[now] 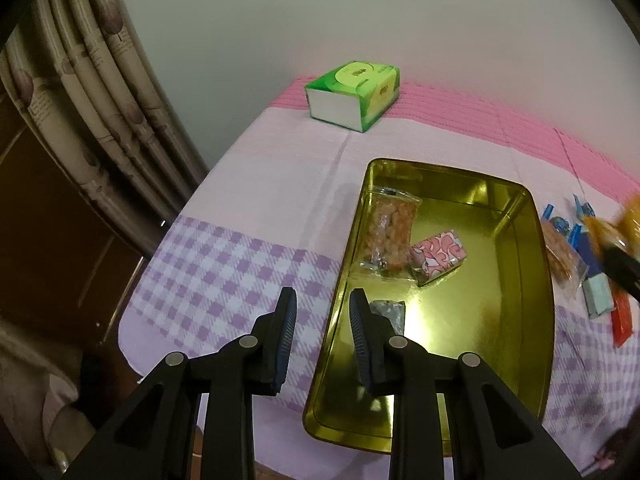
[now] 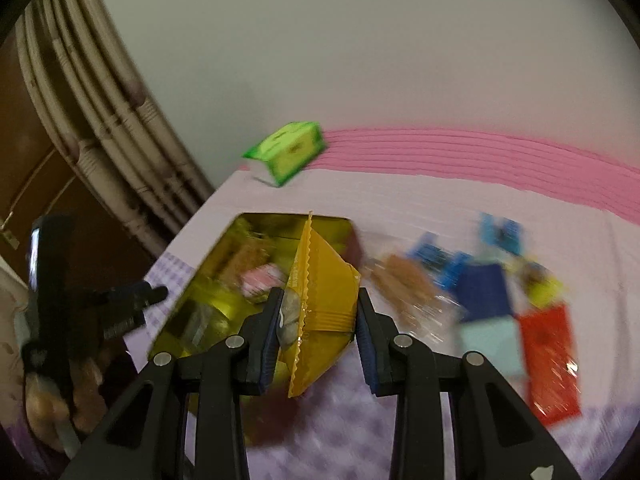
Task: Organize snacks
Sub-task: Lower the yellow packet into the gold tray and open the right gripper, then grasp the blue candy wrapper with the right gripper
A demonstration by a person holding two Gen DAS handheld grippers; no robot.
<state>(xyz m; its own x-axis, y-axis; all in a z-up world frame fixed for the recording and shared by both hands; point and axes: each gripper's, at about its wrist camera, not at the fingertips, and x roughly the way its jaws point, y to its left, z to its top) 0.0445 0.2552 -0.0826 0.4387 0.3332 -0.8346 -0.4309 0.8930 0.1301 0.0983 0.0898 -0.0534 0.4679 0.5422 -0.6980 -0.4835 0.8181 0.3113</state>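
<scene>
A gold tin tray (image 1: 524,280) lies on the table. In it are a clear pack of orange snacks (image 1: 390,232), a pink patterned packet (image 1: 438,256) and a small grey packet (image 1: 390,312). My left gripper (image 1: 323,312) is open and empty over the tray's near left rim. My right gripper (image 2: 318,312) is shut on a yellow snack packet (image 2: 324,300) and holds it above the tray's right edge (image 2: 280,224). In the left wrist view the right gripper (image 1: 618,268) shows blurred at the far right with the yellow packet (image 1: 628,220).
Loose snacks lie right of the tray: blue packets (image 2: 452,268), a brown clear pack (image 2: 404,284), a pale teal packet (image 2: 490,340), a red packet (image 2: 550,360). A green tissue box (image 1: 352,94) stands at the back. A curtain (image 1: 88,92) hangs past the table's left edge.
</scene>
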